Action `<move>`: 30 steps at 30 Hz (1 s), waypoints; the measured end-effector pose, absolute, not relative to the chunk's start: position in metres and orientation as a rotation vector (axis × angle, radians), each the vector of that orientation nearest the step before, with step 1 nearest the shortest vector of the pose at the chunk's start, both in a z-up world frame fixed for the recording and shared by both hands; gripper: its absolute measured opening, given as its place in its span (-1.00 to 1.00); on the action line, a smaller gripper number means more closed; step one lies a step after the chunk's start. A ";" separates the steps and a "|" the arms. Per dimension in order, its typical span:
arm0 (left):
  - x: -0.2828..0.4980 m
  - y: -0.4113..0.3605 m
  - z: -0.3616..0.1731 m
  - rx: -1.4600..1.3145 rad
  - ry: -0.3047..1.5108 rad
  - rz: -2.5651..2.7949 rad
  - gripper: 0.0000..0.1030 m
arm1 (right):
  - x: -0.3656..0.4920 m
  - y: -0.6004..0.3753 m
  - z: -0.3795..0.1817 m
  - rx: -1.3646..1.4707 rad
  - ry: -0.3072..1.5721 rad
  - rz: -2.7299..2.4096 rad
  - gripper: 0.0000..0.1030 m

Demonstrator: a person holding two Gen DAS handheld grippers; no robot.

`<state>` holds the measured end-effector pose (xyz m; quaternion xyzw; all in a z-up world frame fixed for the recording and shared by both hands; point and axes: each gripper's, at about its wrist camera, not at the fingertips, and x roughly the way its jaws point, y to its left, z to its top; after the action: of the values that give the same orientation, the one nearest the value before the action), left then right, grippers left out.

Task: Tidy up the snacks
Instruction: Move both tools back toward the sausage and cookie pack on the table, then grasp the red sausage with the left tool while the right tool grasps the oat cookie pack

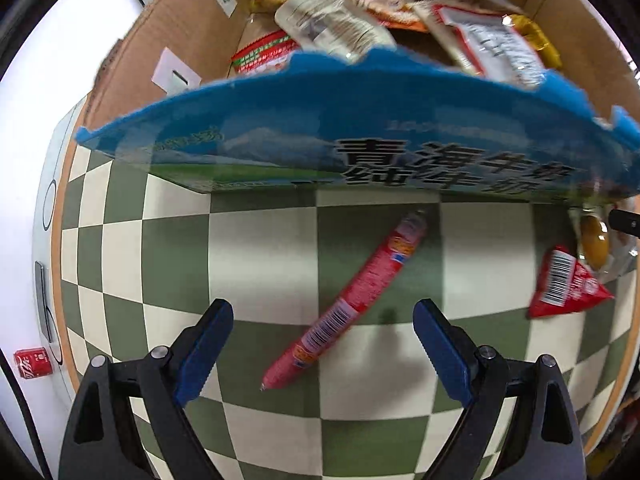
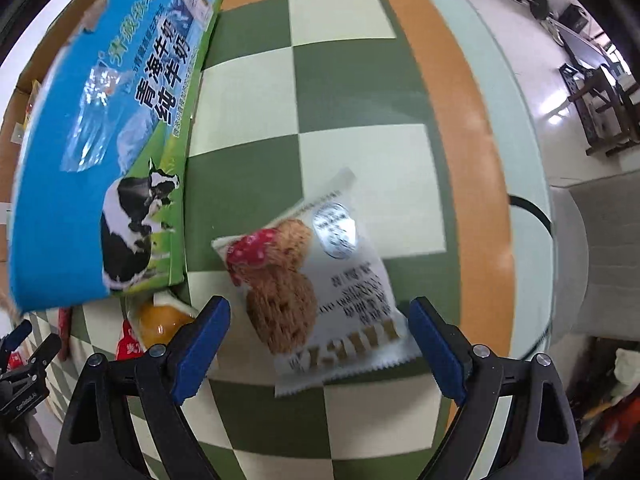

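In the left wrist view, my left gripper (image 1: 322,344) is open above a long red sausage stick (image 1: 352,300) lying on the checkered mat (image 1: 256,264). The open blue milk carton box (image 1: 320,128) stands just behind it, holding several snack packets (image 1: 336,20). A red triangular packet (image 1: 564,284) and a yellow jelly cup (image 1: 594,240) lie at the right. In the right wrist view, my right gripper (image 2: 320,344) is open around a white cookie packet (image 2: 320,288) on the mat. The box (image 2: 104,140) stands to its left.
A red cola can (image 1: 34,363) lies on the white floor at the far left. The mat has an orange border (image 2: 472,152). The yellow jelly cup (image 2: 160,322) and a red packet (image 2: 128,346) sit by the box corner. Furniture (image 2: 600,100) stands far right.
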<state>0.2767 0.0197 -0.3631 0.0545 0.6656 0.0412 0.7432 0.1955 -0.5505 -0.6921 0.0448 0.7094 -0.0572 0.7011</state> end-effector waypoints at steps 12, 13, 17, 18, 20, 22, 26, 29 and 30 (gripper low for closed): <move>0.280 0.005 -0.377 0.140 1.514 -0.010 -0.45 | 0.201 -0.529 -0.708 0.015 1.634 -0.199 0.52; 0.279 0.004 -0.377 0.135 1.517 -0.012 -0.48 | 0.199 -0.527 -0.709 0.005 1.634 -0.193 0.51; 0.269 0.011 -0.378 0.103 1.539 -0.008 -0.50 | 0.188 -0.521 -0.712 -0.001 1.659 -0.180 0.48; 0.263 0.013 -0.379 0.084 1.553 -0.006 -0.51 | 0.184 -0.520 -0.713 0.001 1.665 -0.177 0.48; 0.249 0.018 -0.380 0.069 1.605 -0.005 -0.52 | 0.174 -0.518 -0.716 -0.005 1.682 -0.171 0.47; 0.229 0.021 -0.383 0.024 1.652 -0.020 -0.52 | 0.162 -0.515 -0.718 0.009 1.705 -0.163 0.47; 0.194 0.022 -0.384 -0.005 1.690 -0.043 -0.52 | 0.130 -0.511 -0.721 0.050 1.743 -0.141 0.47; 0.185 0.018 -0.384 0.023 1.689 -0.046 -0.51 | 0.106 -0.505 -0.724 0.074 1.760 -0.134 0.47; 0.187 0.018 -0.384 0.016 1.695 -0.046 -0.51 | 0.101 -0.504 -0.725 0.077 1.760 -0.136 0.47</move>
<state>0.1868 0.0179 -0.3839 0.0072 0.7496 -0.0205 0.6615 0.1010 -0.5036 -0.7250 0.0336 0.7699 -0.0594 0.6345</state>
